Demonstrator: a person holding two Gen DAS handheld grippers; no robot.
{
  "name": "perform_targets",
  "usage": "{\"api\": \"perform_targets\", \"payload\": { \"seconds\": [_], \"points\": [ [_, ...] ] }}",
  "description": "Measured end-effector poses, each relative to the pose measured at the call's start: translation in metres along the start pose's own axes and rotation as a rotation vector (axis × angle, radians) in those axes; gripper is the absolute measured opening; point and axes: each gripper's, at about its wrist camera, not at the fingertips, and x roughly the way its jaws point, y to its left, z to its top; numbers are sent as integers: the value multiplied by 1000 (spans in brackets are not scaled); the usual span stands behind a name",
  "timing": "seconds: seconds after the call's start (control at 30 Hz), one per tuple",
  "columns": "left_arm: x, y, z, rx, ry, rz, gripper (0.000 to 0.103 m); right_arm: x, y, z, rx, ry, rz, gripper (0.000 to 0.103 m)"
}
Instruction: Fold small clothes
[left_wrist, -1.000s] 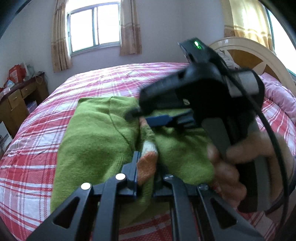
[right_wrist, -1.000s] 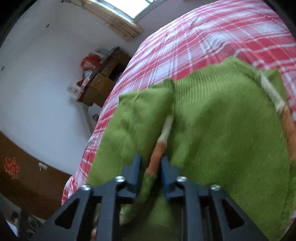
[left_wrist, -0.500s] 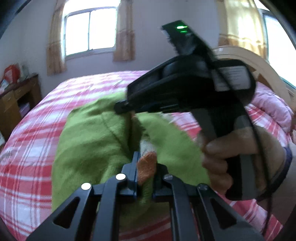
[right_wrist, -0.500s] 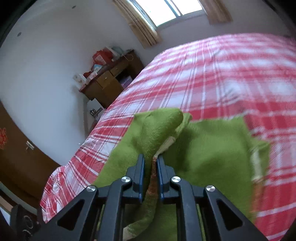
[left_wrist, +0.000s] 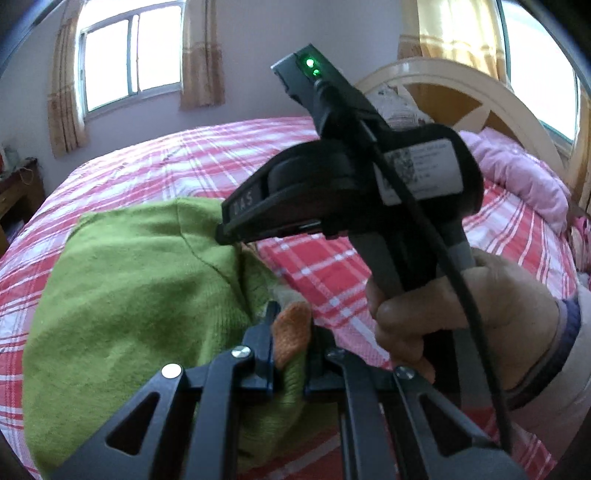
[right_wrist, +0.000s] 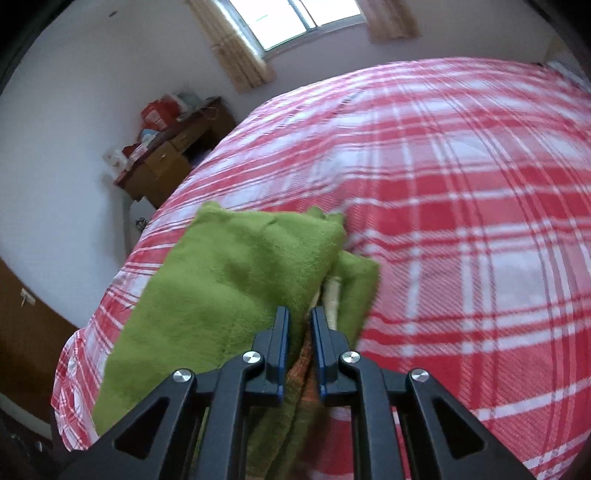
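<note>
A small green knit sweater (left_wrist: 133, 295) with orange and white stripes lies on the red plaid bed (left_wrist: 314, 266). My left gripper (left_wrist: 291, 328) is shut on its orange-striped edge, low in the left wrist view. In the right wrist view my right gripper (right_wrist: 300, 325) is shut on another part of the same green sweater (right_wrist: 236, 280), whose right side is lifted and doubled over toward the left. The right gripper's black body (left_wrist: 354, 184) and the hand holding it (left_wrist: 461, 306) fill the middle right of the left wrist view; its fingertips are hidden behind the cloth.
The plaid bedspread (right_wrist: 461, 192) stretches wide to the right of the sweater. A wooden desk with clutter (right_wrist: 166, 151) stands by the wall at the left. A cream headboard (left_wrist: 461, 88) and a pink pillow (left_wrist: 517, 177) are at the right. Curtained windows (left_wrist: 129, 62) are behind.
The right gripper's jaws closed on the striped edge. Both grippers then lifted the sweater's right side and carried it left over the rest, baring plaid bedspread where it lay.
</note>
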Motion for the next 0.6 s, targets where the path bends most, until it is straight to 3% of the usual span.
{"api": "perform_targets", "payload": {
  "seconds": [0.17,0.23,0.3,0.53,0.57,0.6],
  "points": [
    [-22,11,-9,-23,28,-63,20,-4,-4,-12,32,-23,-11,12],
    [-43,21,-22,-15,7,-85,37,-15,-7,-21,64,-24,-40,20],
    [-66,33,-38,-24,-18,-72,42,-28,-11,-32,83,-24,-99,20],
    [-116,90,-83,-142,-19,32,45,-101,1,-86,105,-127,-59,21],
    [-117,98,-85,-161,-10,41,45,-107,6,-89,99,-139,-47,23],
    [-117,103,-86,-175,-2,59,45,-114,15,-91,85,-153,-20,33]
  ]
}}
